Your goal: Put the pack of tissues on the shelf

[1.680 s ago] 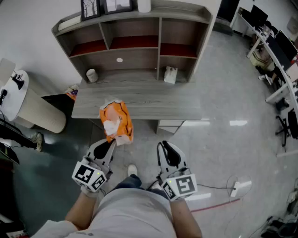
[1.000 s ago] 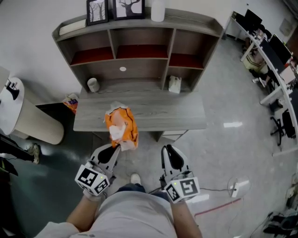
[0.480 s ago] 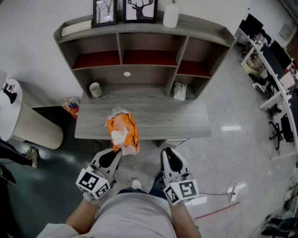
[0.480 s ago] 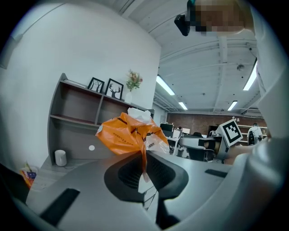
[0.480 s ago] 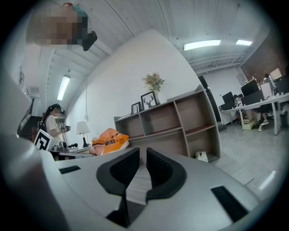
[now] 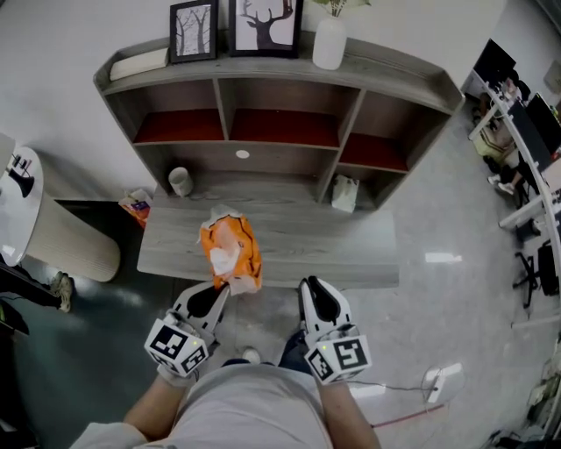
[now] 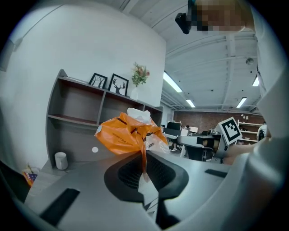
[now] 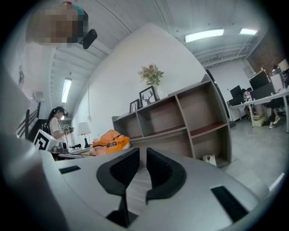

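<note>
The pack of tissues (image 6: 230, 253) is an orange plastic pack with white tissue showing. It hangs over the front edge of the grey desk (image 6: 324, 237). My left gripper (image 6: 221, 289) is shut on the pack's lower edge. The left gripper view shows the orange film (image 7: 124, 135) pinched between the pads (image 7: 156, 169). The shelf (image 6: 386, 68) stands behind the desk with open red-floored compartments. My right gripper (image 6: 314, 294) hovers beside the left one, shut, with nothing in it. In the right gripper view the pack (image 8: 110, 140) lies off to the left.
On the desk stand a white cup (image 6: 181, 181) and a small white bag (image 6: 344, 193). Two framed pictures (image 6: 265, 26), a white vase (image 6: 330, 42) and a flat book (image 6: 140, 63) sit on the shelf top. A pale rounded piece of furniture (image 6: 74, 237) stands left of the desk.
The shelf and desk have come closer and lower in the head view. The left gripper still holds the pack, now over the desk's front edge. The right gripper keeps its place alongside.
</note>
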{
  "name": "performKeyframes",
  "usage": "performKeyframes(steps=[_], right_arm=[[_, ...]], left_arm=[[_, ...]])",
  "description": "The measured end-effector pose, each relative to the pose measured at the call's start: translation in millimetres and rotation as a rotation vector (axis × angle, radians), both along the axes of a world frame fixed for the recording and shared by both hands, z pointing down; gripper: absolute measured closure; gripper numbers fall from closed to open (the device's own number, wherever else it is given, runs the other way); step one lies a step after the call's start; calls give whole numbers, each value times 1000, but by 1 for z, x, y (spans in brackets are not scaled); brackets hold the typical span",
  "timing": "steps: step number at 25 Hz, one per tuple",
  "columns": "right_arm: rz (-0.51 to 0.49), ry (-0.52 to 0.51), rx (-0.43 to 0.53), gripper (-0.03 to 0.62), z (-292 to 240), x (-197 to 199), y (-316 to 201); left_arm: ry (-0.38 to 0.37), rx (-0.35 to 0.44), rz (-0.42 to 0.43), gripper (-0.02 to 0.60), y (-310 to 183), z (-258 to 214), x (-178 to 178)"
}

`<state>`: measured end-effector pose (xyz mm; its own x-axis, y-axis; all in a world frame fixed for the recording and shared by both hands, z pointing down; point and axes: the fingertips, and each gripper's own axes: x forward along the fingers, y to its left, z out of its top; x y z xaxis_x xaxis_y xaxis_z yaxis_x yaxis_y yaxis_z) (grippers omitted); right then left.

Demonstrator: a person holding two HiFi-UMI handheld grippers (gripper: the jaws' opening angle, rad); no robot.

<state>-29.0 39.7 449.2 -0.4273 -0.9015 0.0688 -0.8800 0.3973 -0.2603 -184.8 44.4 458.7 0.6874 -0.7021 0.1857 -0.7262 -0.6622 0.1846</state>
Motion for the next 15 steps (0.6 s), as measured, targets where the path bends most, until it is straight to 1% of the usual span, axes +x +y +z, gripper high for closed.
performKeyframes(steps=[7,15], right_arm=[[-59,-3,8,537,-11,39,-64],[-109,-35,9,537,-17,92,-120]], left_arm=[[-10,5,-38,558,-56,-10,46],[-22,15,-101,558,-111,-25,96]])
